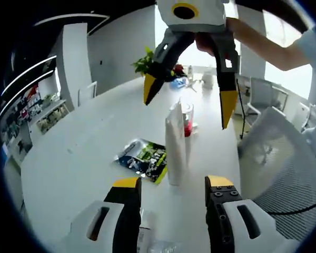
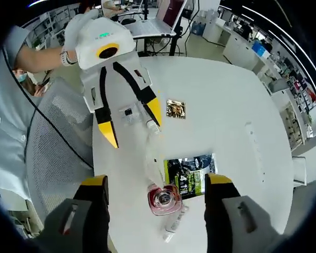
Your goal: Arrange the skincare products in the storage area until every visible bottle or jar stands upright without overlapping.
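Lying beside the white tube (image 1: 175,145), a printed packet (image 1: 145,158).

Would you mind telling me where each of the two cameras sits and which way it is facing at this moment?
Left gripper view: rides the left claw, looking low across the white table at the standing white tube; the right claw and the person's arm show above.
Right gripper view: rides the right claw, looking steeply down on the pink-capped jar; the left claw and the person's sleeve show.
Shared: the table, the tube, the jar and the green-and-black packet.
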`<state>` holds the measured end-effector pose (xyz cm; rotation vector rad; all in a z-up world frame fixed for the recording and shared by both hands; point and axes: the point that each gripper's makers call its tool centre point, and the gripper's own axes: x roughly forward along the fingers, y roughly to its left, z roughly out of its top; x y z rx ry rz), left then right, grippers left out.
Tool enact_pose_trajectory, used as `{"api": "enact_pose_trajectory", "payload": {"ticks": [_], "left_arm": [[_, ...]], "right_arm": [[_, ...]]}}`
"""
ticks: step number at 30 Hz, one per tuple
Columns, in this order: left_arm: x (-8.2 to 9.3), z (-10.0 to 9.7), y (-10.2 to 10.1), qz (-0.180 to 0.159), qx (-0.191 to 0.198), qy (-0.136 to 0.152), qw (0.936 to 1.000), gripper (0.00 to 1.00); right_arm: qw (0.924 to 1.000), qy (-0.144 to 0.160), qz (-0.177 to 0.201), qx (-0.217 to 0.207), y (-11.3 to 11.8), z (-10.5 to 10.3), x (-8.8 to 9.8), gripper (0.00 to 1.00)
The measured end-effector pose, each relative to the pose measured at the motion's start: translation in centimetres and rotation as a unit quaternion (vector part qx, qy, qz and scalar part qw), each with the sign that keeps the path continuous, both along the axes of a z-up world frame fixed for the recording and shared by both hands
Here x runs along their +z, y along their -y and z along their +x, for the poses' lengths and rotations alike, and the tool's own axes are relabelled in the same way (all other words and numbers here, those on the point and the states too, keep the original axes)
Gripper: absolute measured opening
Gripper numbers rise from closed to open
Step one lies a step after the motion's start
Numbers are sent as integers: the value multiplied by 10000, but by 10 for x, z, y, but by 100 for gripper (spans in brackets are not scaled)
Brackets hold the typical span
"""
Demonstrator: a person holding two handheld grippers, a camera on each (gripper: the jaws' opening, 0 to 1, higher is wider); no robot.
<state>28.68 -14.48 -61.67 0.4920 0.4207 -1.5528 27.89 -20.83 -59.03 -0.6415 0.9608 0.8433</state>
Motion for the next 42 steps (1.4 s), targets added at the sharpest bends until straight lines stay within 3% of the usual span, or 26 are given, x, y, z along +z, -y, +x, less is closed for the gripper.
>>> {"api": "enact_pose_trajectory", "payload": {"ticks": [5,8,14,24,34,42], "left_arm": [[18,-2,-4,-223,131,-59,9996,63],[26,2,-7,-306,258,99,9991,69],[38,-2,-12,-386,325,70,9987,75],[48,9,-26,-516,594,33,9969,89],[51,12,-28,-599,664,134,9959,97],[57,10,-44,-683,828,235,9939,97]], "right_arm": [[9996,114,180,-191,0,-6,3,78],[9990,236,210,-325,2,-8,6,80],[9981,363,209,-454,8,-12,9,86],[9926,817,436,-780,15,-15,23,93],[9862,1128,580,-1064,23,-20,29,99],[9840,1270,581,-1106,22,-34,30,100]]}}
